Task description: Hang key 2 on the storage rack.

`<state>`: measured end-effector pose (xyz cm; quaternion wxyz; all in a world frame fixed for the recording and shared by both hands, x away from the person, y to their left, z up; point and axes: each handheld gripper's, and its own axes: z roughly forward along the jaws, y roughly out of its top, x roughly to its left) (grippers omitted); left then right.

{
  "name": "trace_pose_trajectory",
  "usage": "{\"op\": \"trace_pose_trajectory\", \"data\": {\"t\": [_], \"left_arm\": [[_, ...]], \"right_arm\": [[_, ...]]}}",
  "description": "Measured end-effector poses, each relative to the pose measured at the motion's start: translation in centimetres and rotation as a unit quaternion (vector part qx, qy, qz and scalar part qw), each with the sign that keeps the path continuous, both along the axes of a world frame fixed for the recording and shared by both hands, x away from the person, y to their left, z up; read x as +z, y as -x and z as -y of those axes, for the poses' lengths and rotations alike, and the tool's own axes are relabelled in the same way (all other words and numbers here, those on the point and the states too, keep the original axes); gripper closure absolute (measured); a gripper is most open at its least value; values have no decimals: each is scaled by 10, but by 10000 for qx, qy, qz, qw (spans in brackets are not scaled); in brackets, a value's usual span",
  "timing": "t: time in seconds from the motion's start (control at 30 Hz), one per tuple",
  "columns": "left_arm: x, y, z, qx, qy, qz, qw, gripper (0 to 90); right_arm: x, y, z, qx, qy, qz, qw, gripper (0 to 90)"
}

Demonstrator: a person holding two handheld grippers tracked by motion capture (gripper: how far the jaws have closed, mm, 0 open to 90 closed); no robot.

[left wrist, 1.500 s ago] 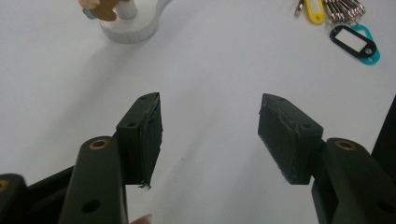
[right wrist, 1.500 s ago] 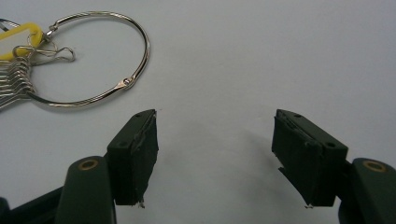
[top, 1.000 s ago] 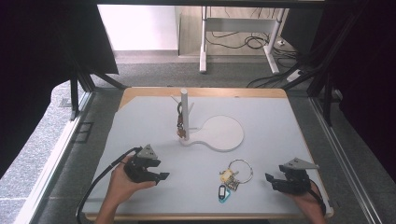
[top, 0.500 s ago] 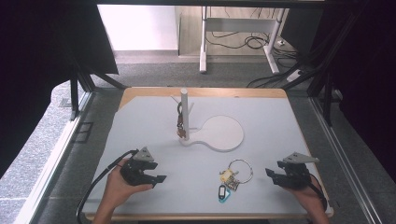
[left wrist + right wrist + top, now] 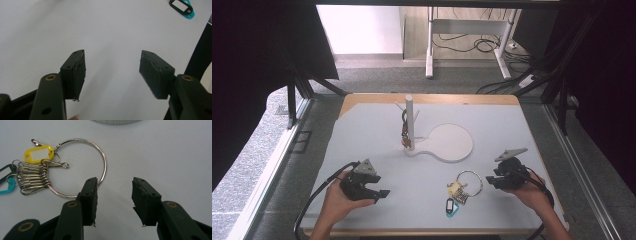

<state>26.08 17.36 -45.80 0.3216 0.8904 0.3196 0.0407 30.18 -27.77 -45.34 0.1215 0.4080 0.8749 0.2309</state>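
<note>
Key ring (image 5: pixel 469 182) not yet gripped; stand (image 5: pixel 410 122) awaits.
Right gripper (image 5: pixel 114 192) jaws apart, just been closing beside ring; left gripper (image 5: pixel 112 72) wide, empty.

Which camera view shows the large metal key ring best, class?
The right gripper view: the key ring lies close and sharp, clips visible. The high view shows it small; the left gripper view catches a teal tag.

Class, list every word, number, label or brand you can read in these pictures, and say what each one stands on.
No readable text anywhere.
Yellow key tag: its white label window looks blank.
Teal key tag: its window shows no writing.
Black key tag: cut off at the frame edge, nothing legible.
Left gripper and right gripper: no brand or markings on the black jaws.
</note>
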Motion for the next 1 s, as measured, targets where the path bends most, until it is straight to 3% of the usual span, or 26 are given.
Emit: {"op": "trace_pose_trajectory", "data": {"t": [0.03, 0.33, 0.7, 1.0], "left_arm": [[0, 0, 0, -3, -8, -4, 10000, 379], [-1, 2, 1, -14, 17, -48, 10000, 374], [-2, 1, 2, -43, -6, -66, 10000, 370], [-3, 1, 1, -32, 28, -98, 9999, 368]], "right_arm": [[1, -6, -6, 54, 118, -123, 9998, 570], [-1, -21, -29, 263, 612, -405, 9970, 580], [-17, -40, -48, 641, 964, -631, 9913, 617], [-22, -49, -55, 647, 1137, -777, 9884, 684]]}}
